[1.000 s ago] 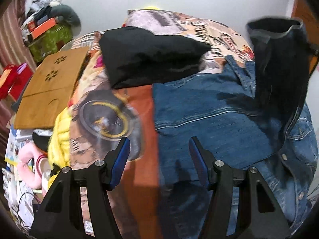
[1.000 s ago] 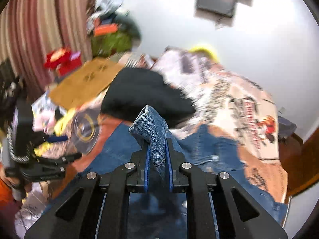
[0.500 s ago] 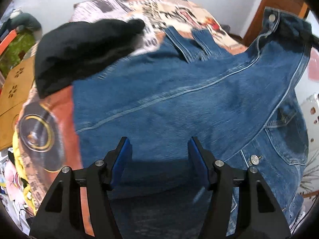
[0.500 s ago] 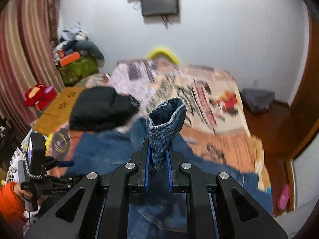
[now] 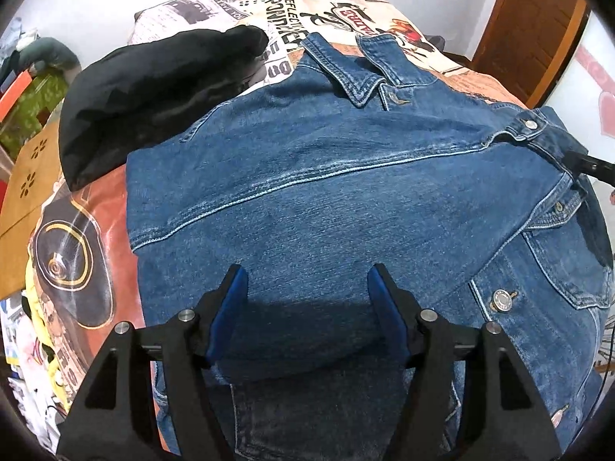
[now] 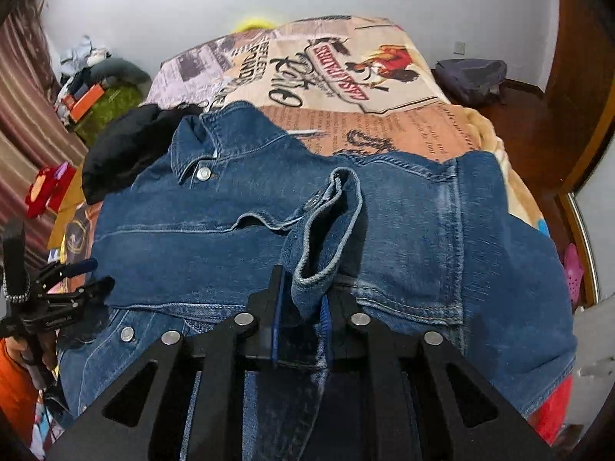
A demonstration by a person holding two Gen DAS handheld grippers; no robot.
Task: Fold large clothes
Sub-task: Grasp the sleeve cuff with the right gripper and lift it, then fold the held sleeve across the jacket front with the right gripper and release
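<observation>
A blue denim jacket point(image 5: 326, 192) point(image 6: 230, 249) lies spread on the bed, collar toward the far end. One sleeve is folded across its body, and the cuff point(image 6: 330, 223) point(image 5: 530, 130) ends between the blue pads of my right gripper point(image 6: 301, 280). Those jaws are opening: the cuff sits loosely in the gap, with a dark slit beside the left pad. My left gripper point(image 5: 307, 288) point(image 6: 73, 280) hovers over the jacket's near left part. Its jaws are opening too, and only flat denim shows below them.
A black garment point(image 5: 153, 88) point(image 6: 127, 146) lies beside the jacket's far left shoulder on the printed bed cover point(image 6: 346, 77). A wooden board point(image 5: 27, 192) and piled clutter sit left of the bed. A dark backpack point(image 6: 469, 77) rests on the floor at the far right.
My right gripper came down with the raised cuff and laid the sleeve across the jacket, then its pads eased apart. The left gripper shifted right over the denim.
</observation>
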